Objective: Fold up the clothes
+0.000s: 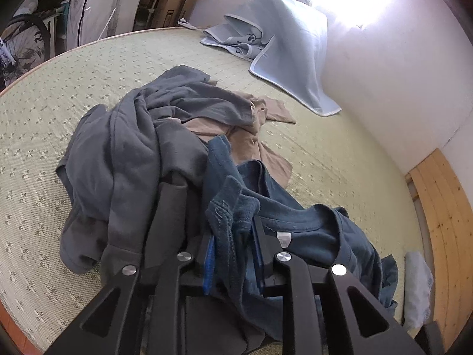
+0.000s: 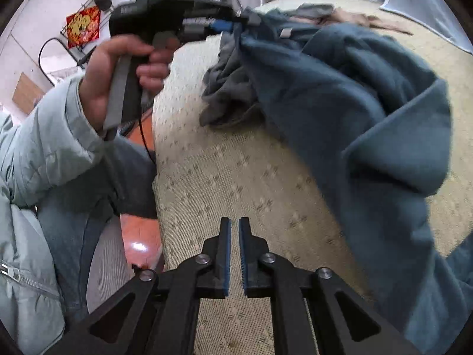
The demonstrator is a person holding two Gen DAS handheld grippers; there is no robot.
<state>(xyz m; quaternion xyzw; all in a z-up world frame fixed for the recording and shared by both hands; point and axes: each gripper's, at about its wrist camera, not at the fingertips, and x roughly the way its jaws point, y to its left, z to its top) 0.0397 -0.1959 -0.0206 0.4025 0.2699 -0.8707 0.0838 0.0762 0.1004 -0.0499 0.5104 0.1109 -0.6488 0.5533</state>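
- The left gripper (image 1: pixel 233 222) is clamping a bunched fold of the dark teal cotton T-shirt (image 1: pixel 298 222), which is lying at the near edge of the pale green woven bed mat (image 1: pixel 74 68), at 5 o'clock of the grey sweatshirt (image 1: pixel 124 153).
- Bare mat is lying open toward 9 o'clock and 1 o'clock.
- The right gripper (image 2: pixel 233 257) is hanging over bare mat, jaws nearly together, gripping nothing.
- Only the right wrist view is showing the hand (image 2: pixel 118 80) and pale padded sleeve (image 2: pixel 38 148).

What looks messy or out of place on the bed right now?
The grey garment, tan garment and blue shirt lie tangled in one crumpled heap, unfolded. A light blue blanket slumps against the wall.
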